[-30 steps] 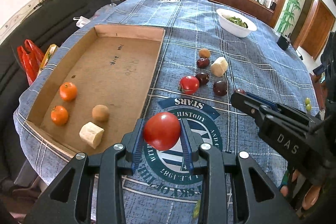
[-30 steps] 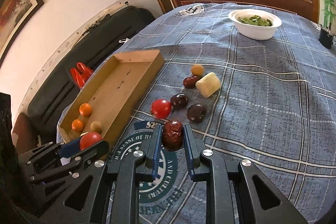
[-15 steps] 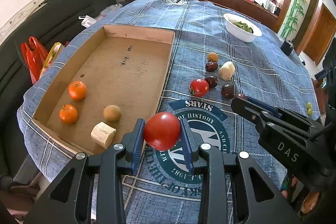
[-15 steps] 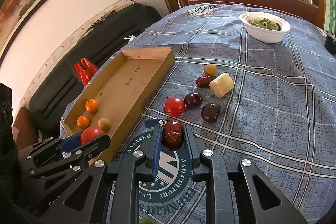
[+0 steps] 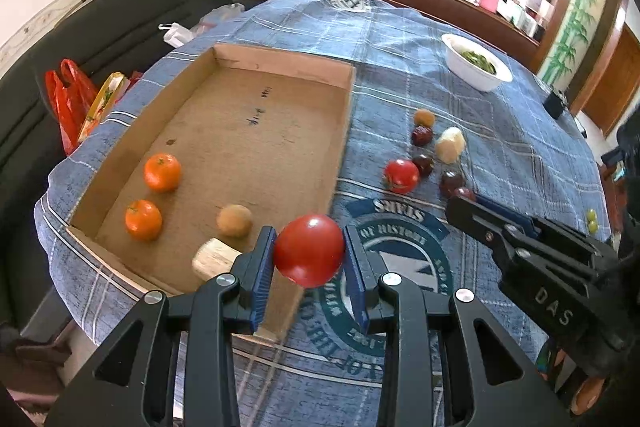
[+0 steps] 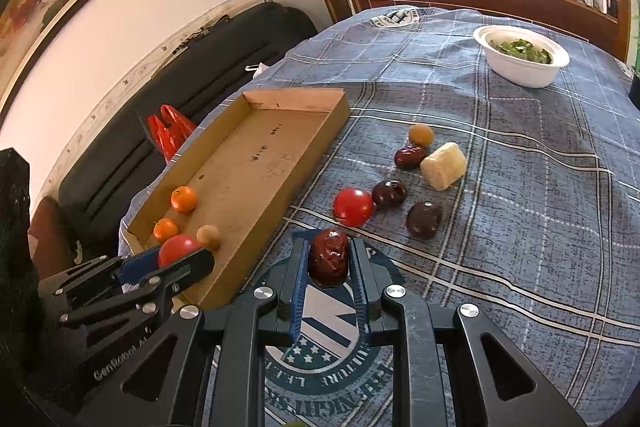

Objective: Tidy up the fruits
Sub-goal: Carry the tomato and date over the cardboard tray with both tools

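Left wrist view: the left gripper (image 5: 309, 251) has its jaws clamped on a red tomato (image 5: 309, 250), held up over the near right edge of the cardboard tray (image 5: 256, 131). Inside the tray sit two oranges (image 5: 162, 172), a small brown fruit (image 5: 234, 220) and a pale chunk (image 5: 214, 257).

Right wrist view: the right gripper (image 6: 328, 267) has its jaws pinched on a wrinkly red date (image 6: 329, 263) above the blue checked tabletop (image 6: 520, 187). Loose ahead of it are another tomato (image 6: 353, 206), dark plums (image 6: 424, 219) and a white bowl (image 6: 524, 57) farther back.
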`<state>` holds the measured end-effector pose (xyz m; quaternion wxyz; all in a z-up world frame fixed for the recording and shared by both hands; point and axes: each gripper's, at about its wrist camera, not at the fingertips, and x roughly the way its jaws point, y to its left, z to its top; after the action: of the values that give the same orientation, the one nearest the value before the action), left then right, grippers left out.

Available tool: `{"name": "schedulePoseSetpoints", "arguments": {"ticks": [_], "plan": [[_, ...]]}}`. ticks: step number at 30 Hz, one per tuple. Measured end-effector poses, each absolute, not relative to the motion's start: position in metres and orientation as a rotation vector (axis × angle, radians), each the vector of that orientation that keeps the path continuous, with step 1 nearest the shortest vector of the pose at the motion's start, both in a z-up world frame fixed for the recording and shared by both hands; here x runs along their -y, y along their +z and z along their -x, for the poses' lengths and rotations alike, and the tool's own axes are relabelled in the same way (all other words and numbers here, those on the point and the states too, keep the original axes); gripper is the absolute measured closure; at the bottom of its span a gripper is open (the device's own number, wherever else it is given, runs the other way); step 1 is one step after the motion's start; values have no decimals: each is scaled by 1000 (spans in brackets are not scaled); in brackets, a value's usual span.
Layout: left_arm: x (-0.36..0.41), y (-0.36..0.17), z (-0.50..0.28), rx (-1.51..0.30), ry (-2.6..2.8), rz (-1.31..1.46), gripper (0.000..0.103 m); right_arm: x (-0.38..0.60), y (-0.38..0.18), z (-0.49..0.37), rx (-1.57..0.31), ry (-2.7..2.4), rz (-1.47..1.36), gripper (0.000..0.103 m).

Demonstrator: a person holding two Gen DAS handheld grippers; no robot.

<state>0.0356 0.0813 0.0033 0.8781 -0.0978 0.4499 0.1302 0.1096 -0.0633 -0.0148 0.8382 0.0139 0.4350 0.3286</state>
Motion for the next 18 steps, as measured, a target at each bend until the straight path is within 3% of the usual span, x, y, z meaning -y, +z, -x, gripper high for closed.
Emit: {"name": "schedulePoseSetpoints", "arguments": {"ticks": [18], "plan": [[-164, -7, -53, -949, 394, 298, 72, -23, -9, -129, -911, 817, 33, 82]]}}
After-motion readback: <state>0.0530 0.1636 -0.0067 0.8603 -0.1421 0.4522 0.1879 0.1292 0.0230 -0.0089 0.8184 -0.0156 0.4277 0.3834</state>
